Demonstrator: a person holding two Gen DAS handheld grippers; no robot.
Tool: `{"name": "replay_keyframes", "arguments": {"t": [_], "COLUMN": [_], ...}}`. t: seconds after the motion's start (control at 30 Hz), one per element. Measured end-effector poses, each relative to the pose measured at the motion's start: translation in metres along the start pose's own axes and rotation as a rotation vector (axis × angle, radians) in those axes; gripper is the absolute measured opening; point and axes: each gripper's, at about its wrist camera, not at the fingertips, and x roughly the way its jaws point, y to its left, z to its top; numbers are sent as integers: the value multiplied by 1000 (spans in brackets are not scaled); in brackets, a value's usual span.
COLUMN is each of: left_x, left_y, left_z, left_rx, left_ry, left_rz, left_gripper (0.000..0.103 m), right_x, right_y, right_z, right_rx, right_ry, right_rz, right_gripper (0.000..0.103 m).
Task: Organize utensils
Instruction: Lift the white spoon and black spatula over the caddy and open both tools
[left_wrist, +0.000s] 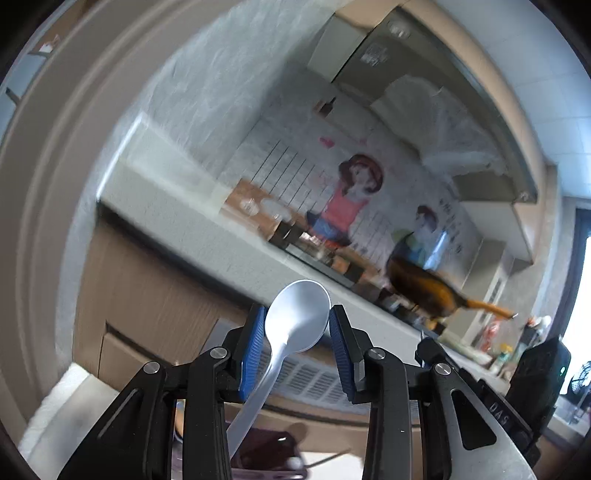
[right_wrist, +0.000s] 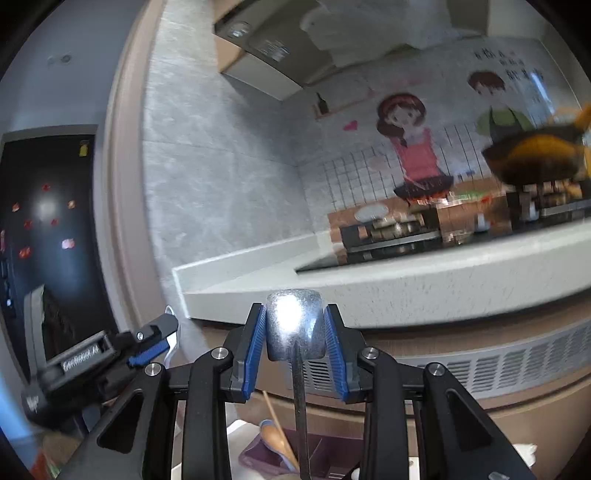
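In the left wrist view my left gripper (left_wrist: 297, 325) is shut on a white plastic spoon (left_wrist: 295, 319), bowl up between the blue pads, handle running down toward a dark purple container (left_wrist: 266, 456) below. In the right wrist view my right gripper (right_wrist: 294, 326) is shut on a shiny metal spoon (right_wrist: 294, 325), its thin handle hanging down over a purple container (right_wrist: 266, 458) that holds a wooden utensil (right_wrist: 279, 424) and a blue one. The left gripper (right_wrist: 147, 347) also shows at the left of the right wrist view. Both grippers are lifted in front of the kitchen counter.
A pale stone counter (right_wrist: 388, 284) with a black cooktop (right_wrist: 406, 247) runs across ahead. An orange and black cat (left_wrist: 428, 291) stands on it; it also shows in the right wrist view (right_wrist: 535, 158). A vent grille (right_wrist: 498, 369) lies under the counter. A black fridge (right_wrist: 48, 206) stands left.
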Motion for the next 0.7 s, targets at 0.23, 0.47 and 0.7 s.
{"name": "replay_keyframes", "arguments": {"t": [0.23, 0.47, 0.7], "left_x": [62, 90, 94], "left_y": [31, 48, 55], "left_z": [-39, -44, -69], "left_rx": [-81, -152, -100], "left_ry": [107, 74, 93], "left_rz": [-57, -148, -136], "left_gripper": [37, 37, 37], "right_x": [57, 74, 84], "right_y": [-29, -50, -49], "right_z": [-43, -51, -71], "right_rx": [16, 24, -9], "right_ry": [111, 84, 89], "right_rz": [-99, -145, -177], "right_gripper": [30, 30, 30]}}
